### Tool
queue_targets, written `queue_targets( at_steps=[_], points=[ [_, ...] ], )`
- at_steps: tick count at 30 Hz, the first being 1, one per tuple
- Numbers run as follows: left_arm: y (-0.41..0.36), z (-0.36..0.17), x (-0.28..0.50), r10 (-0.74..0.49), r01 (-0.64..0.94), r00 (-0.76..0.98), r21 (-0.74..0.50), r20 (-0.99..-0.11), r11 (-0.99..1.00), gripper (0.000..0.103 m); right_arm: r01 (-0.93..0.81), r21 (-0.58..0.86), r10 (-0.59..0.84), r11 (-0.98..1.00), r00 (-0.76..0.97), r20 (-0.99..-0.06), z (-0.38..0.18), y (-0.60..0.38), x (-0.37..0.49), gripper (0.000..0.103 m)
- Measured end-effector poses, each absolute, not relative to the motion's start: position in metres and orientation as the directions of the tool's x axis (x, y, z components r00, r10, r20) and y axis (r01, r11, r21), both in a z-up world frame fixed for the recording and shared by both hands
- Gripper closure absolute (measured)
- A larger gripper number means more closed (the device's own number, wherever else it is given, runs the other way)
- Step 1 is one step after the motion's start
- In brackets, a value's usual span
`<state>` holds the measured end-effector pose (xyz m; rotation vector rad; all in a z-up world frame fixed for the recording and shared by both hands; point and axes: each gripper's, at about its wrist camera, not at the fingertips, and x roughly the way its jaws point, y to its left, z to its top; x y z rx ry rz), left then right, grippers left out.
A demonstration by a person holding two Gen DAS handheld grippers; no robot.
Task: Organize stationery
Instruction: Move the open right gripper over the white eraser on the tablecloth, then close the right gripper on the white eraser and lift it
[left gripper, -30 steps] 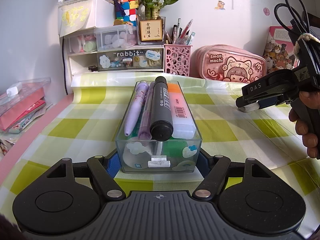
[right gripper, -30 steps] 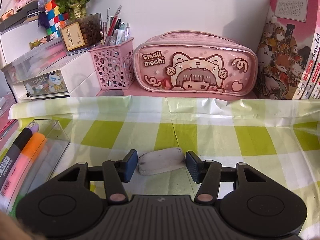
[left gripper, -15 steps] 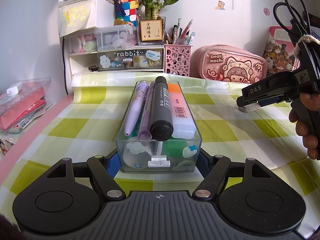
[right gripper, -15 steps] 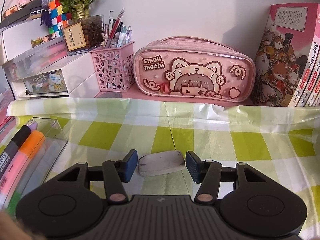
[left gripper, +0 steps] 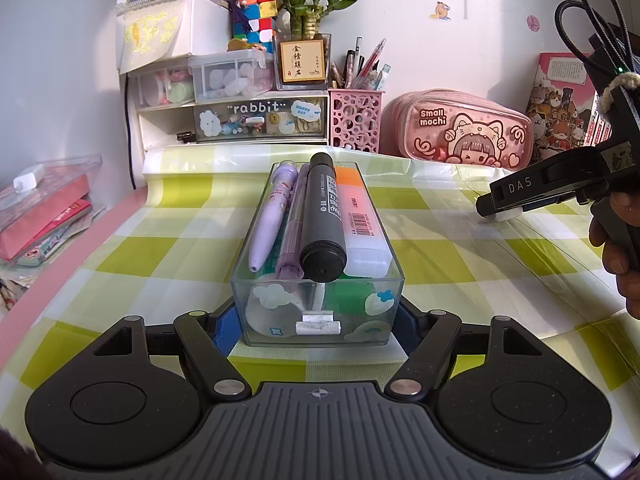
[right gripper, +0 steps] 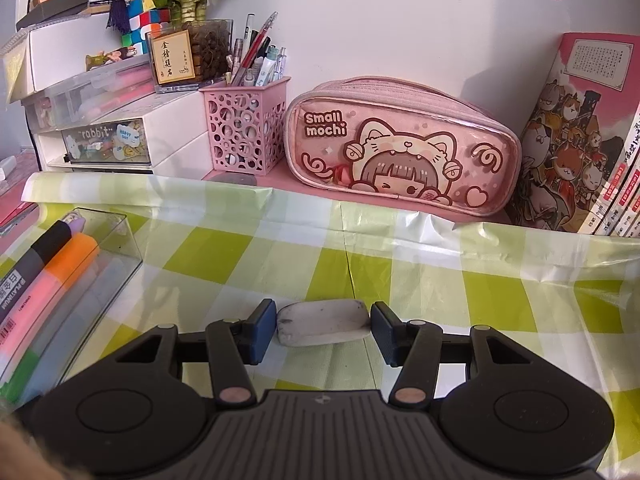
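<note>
A clear plastic box (left gripper: 318,312) holds a black marker (left gripper: 324,216), an orange highlighter (left gripper: 358,216) and two purple pens (left gripper: 272,216). My left gripper (left gripper: 318,326) is shut on the box's near end. The box also shows at the left of the right wrist view (right gripper: 116,236). A worn white eraser (right gripper: 323,322) lies on the checked cloth between the fingers of my right gripper (right gripper: 324,330); the jaws stand open, close to its ends, with a small gap on the right. The right gripper also shows in the left wrist view (left gripper: 500,204), low over the eraser (left gripper: 505,215).
Along the back wall stand a white drawer unit labelled "rabbit" (left gripper: 256,120), a pink pen cup (right gripper: 244,136), a pink "Small mochi" pencil case (right gripper: 400,148) and upright books (right gripper: 580,140). A clear case over red books (left gripper: 44,208) lies at the far left.
The right gripper has dropped a little and tilted towards the eraser, which stays between its open fingers. The left gripper and the box have not moved.
</note>
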<state>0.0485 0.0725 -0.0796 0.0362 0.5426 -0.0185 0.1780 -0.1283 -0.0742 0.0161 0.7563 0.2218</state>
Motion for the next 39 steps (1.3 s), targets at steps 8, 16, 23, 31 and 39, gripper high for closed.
queue_targets(
  at_steps=[8, 16, 23, 31, 39],
  points=[
    [0.073, -0.08, 0.049, -0.008, 0.027, 0.856, 0.029, -0.517, 0.999, 0.031, -0.225, 0.121, 0.248, 0.967, 0.704, -0.665, -0.07, -0.124, 0.176, 0.071],
    [0.073, -0.08, 0.049, -0.008, 0.027, 0.856, 0.029, -0.517, 0.999, 0.031, -0.222, 0.177, 0.283, 0.959, 0.686, -0.67, -0.072, -0.123, 0.178, 0.071],
    [0.073, -0.08, 0.049, -0.008, 0.027, 0.856, 0.029, -0.517, 0.999, 0.031, -0.113, 0.453, 0.418, 0.884, 0.625, -0.659, -0.08, -0.157, 0.189, 0.07],
    [0.073, -0.08, 0.049, -0.008, 0.027, 0.856, 0.03, -0.517, 0.999, 0.031, -0.147, 0.341, 0.351, 0.928, 0.65, -0.674, -0.078, -0.142, 0.186, 0.07],
    [0.073, -0.079, 0.049, -0.008, 0.027, 0.856, 0.029, -0.517, 0.999, 0.031, -0.27, 0.196, 0.328, 0.943, 0.648, -0.687, -0.075, -0.122, 0.176, 0.066]
  ],
)
